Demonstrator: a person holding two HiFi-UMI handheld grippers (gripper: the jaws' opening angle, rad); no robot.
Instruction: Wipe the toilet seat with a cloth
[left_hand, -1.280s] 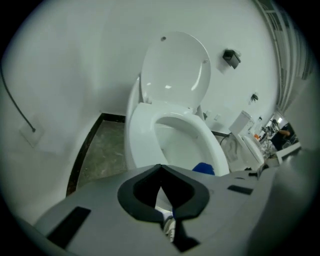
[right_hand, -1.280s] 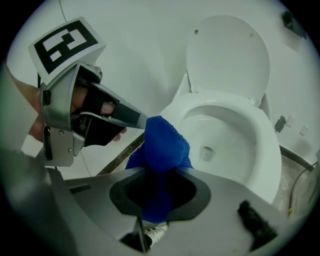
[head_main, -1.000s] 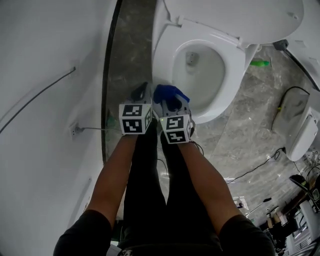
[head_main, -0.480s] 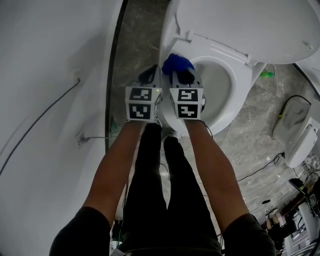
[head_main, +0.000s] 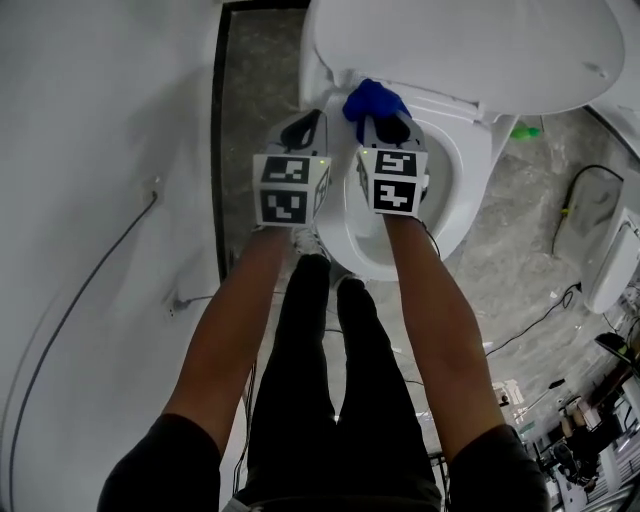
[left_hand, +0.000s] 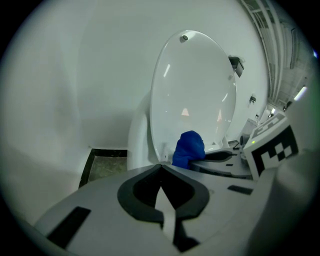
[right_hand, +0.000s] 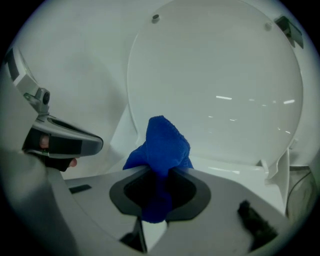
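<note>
The white toilet seat (head_main: 466, 170) lies down on the bowl with the lid (head_main: 470, 50) raised behind it. My right gripper (head_main: 380, 118) is shut on a blue cloth (head_main: 373, 100), which bulges out past the jaws over the back left of the seat, close under the lid. In the right gripper view the cloth (right_hand: 162, 145) is pinched between the jaws (right_hand: 159, 172), with the lid (right_hand: 220, 85) right ahead. My left gripper (head_main: 303, 122) hangs beside it on the left, shut and empty (left_hand: 160, 167), and its view shows the cloth (left_hand: 189, 148) to the right.
A white wall (head_main: 100, 200) with a thin cable (head_main: 90, 290) stands close on the left, past a strip of dark marble floor (head_main: 250, 120). A green bottle (head_main: 522, 130), a white appliance (head_main: 612, 270) and floor cables (head_main: 530, 320) lie right of the toilet.
Both grippers have travelled together from the front rim of the bowl towards the back near the lid. The blue cloth went along in the right gripper.
</note>
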